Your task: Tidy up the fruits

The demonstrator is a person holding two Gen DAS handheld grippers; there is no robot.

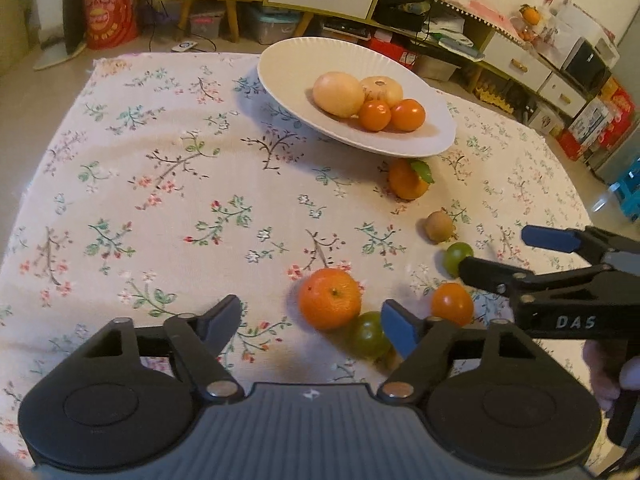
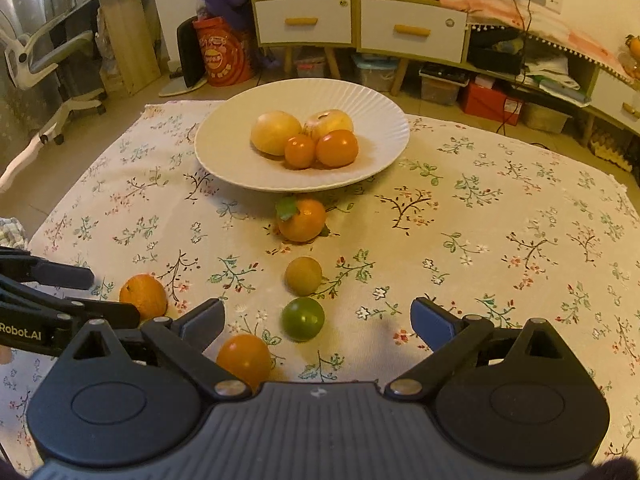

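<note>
A white plate (image 1: 280, 64) (image 2: 224, 148) at the table's far side holds two pale yellow fruits and two small orange ones (image 2: 337, 148). On the cloth lie an orange with a leaf (image 1: 408, 179) (image 2: 302, 220), a brown fruit (image 1: 437, 227) (image 2: 303, 276), a green fruit (image 1: 457, 256) (image 2: 303, 319), a small orange fruit (image 1: 452, 304) (image 2: 244, 358), a mandarin (image 1: 329, 298) (image 2: 143, 296) and a second green fruit (image 1: 370, 334). My left gripper (image 1: 312, 322) is open, the mandarin just ahead between its fingers. My right gripper (image 2: 318, 320) is open around the green fruit.
A floral tablecloth (image 1: 160, 184) covers the table. Low cabinets with drawers (image 2: 360, 24), storage boxes and a red bag (image 2: 224, 52) stand behind it. An office chair (image 2: 52, 64) is at the far left.
</note>
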